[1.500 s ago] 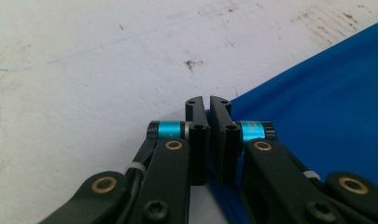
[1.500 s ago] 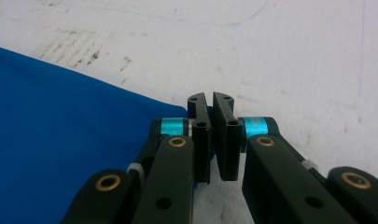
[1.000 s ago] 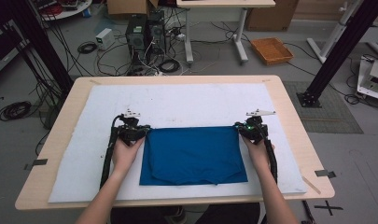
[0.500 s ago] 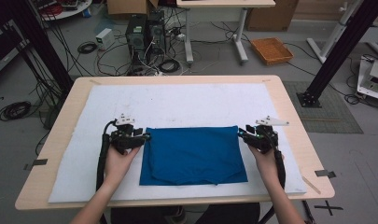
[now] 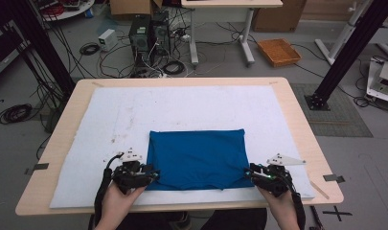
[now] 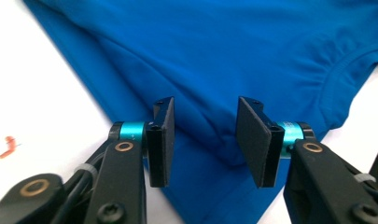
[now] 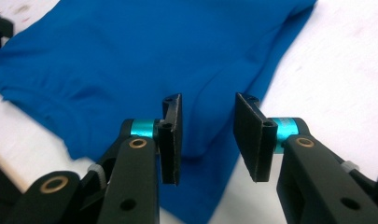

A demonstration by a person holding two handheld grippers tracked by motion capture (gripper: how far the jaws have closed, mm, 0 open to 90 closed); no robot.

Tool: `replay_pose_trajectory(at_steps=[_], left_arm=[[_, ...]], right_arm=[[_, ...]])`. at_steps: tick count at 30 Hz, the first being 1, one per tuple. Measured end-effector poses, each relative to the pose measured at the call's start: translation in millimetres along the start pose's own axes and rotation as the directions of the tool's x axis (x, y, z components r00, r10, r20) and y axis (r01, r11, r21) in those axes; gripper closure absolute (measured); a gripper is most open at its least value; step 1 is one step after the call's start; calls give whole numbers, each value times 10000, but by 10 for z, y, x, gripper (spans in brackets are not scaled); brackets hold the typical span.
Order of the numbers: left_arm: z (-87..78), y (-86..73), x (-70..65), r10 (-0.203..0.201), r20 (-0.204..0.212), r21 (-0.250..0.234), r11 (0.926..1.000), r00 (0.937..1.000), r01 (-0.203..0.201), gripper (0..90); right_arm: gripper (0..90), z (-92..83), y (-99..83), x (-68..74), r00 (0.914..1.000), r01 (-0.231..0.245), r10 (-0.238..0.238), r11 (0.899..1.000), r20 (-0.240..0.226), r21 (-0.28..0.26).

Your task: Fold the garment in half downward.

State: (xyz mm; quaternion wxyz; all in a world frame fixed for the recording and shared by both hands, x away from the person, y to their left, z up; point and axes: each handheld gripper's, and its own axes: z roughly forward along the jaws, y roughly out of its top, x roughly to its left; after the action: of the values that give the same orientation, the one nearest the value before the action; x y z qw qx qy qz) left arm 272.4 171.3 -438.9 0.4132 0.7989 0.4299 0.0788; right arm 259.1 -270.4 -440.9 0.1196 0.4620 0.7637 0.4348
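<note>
So compared to a second ago, both my hands have come back toward me along the sides of the blue shirt. Back then my grippers were clamped down at the far corners of the folded cloth; half a second ago they were already off it and spread a bit outward. At this moment the left gripper sits at the shirt's near-left corner, about 7 o'clock from the middle of the cloth, and the right gripper is at the near-right corner, about 5 o'clock. The shirt itself hasn't budged: same folded rectangle, lying flat on the white mat a bit toward my side of the wooden table.

Jaws: both pairs were pinched tight a second ago and have just been opening, then eased in a touch. In the left gripper view the left gripper has its pads standing apart at a middling gap, with a fold of the blue shirt lying between and under them, not squeezed. Same deal in the right gripper view: the right gripper is parted, the blue shirt edge lies below the gap, and nothing is gripped.

Containers: the one I can spot is an orange tray on the floor past the table, around 1 o'clock. Can't tell if anything's in it.
</note>
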Motion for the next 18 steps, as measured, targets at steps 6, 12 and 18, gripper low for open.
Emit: replay_pose_trajectory(at_steps=[6,12,18], left_arm=[[42,-13,-16,400,128,324,9987,9991,-404,761],[-22,-43,-16,392,169,268,9989,9991,-396,843],[-65,-79,-7,314,229,306,9990,9992,-321,843]], right_arm=[[855,69,-41,13,9994,341,-340,9979,-31,553],[888,20,-58,46,9989,453,-448,9975,-103,534],[887,-8,-81,35,9988,483,-483,9973,-18,546]])
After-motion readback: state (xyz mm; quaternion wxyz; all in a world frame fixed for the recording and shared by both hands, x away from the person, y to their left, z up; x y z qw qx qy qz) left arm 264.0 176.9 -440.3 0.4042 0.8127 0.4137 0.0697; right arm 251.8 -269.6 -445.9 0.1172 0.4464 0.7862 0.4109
